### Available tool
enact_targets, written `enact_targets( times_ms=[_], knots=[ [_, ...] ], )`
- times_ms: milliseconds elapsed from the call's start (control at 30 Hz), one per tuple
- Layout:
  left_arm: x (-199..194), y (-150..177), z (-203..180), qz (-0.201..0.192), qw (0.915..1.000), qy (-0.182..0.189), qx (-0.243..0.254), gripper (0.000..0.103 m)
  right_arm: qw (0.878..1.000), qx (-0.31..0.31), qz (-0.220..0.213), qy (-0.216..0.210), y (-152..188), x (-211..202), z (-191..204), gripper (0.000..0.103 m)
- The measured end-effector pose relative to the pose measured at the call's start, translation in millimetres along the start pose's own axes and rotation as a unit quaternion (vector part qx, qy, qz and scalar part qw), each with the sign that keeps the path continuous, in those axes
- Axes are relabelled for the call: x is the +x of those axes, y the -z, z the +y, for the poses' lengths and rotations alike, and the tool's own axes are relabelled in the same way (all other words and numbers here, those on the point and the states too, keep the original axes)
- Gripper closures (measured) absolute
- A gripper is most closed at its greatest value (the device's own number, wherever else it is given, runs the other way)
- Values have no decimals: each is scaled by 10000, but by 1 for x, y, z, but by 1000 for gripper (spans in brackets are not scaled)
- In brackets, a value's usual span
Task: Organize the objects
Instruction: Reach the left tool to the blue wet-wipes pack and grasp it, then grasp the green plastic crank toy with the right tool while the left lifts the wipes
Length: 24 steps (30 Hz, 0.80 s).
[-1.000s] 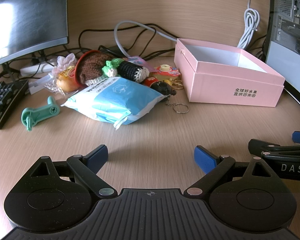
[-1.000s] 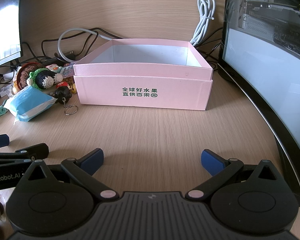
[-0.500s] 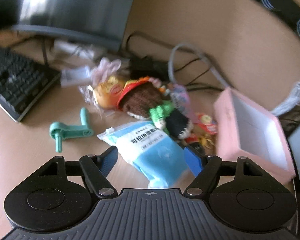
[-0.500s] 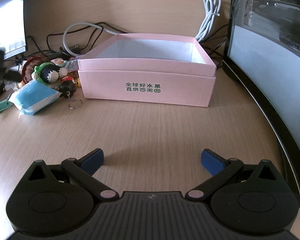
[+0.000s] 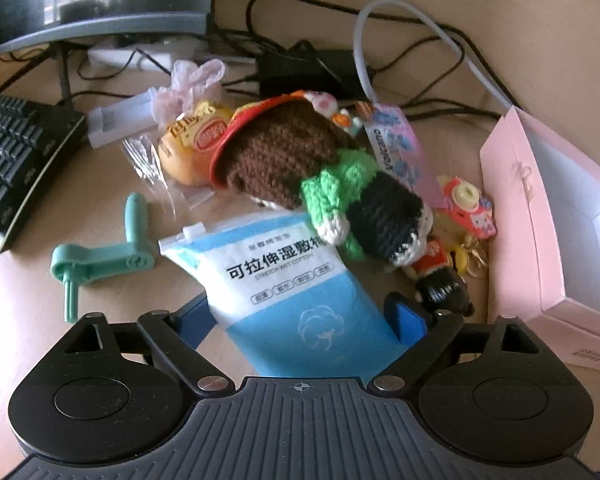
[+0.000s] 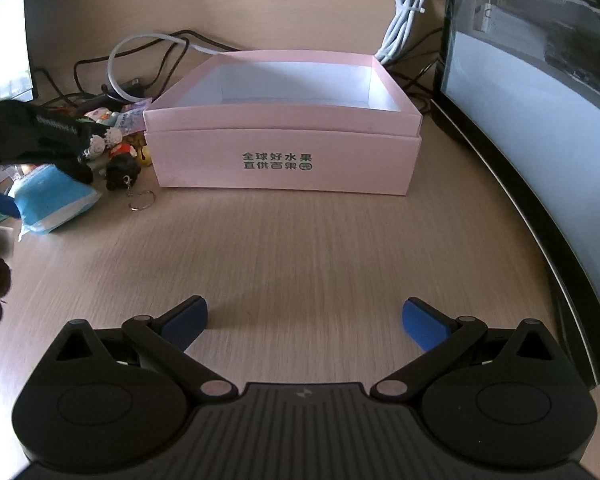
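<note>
A blue and white wipes pack (image 5: 292,284) lies on the desk in a pile with a crocheted doll (image 5: 323,176), a snack packet (image 5: 192,140) and keychain charms (image 5: 463,208). My left gripper (image 5: 300,318) is open, its blue fingers on either side of the pack's near end. An open pink box (image 6: 288,128) stands to the right of the pile; it also shows in the left wrist view (image 5: 547,220). My right gripper (image 6: 303,320) is open and empty above bare desk in front of the box. The pack also shows in the right wrist view (image 6: 52,200).
A green plastic crank (image 5: 100,256) lies left of the pack. A keyboard (image 5: 16,160) and a monitor stand (image 5: 64,64) are at far left, cables (image 5: 339,52) behind the pile. A dark monitor (image 6: 539,120) lines the right side. A key ring (image 6: 142,200) lies by the box.
My left gripper has moved forward and left over the pile and now straddles the wipes pack. My right gripper has drawn back a little from the pink box.
</note>
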<state>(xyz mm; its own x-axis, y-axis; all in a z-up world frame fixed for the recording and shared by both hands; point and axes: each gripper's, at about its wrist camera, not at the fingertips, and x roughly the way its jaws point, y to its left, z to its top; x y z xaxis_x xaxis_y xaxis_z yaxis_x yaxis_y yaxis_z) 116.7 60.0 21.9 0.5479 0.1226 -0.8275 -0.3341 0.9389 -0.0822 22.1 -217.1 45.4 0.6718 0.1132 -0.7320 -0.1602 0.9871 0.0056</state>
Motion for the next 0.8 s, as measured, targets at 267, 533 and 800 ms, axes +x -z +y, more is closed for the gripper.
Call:
enact_targets(
  times_ms=[267, 533, 800],
  knots=[
    [-16, 8, 15, -401, 9982, 332, 293, 31, 9999, -92, -6, -82, 1, -1, -1, 0],
    [-89, 34, 82, -968, 9859, 1241, 568, 49, 9997, -173, -133, -148, 1, 0, 4, 0],
    [-134, 42, 181, -1252, 9878, 913, 178, 49, 9933, -802, -173, -814, -22, -5, 71, 0]
  ],
)
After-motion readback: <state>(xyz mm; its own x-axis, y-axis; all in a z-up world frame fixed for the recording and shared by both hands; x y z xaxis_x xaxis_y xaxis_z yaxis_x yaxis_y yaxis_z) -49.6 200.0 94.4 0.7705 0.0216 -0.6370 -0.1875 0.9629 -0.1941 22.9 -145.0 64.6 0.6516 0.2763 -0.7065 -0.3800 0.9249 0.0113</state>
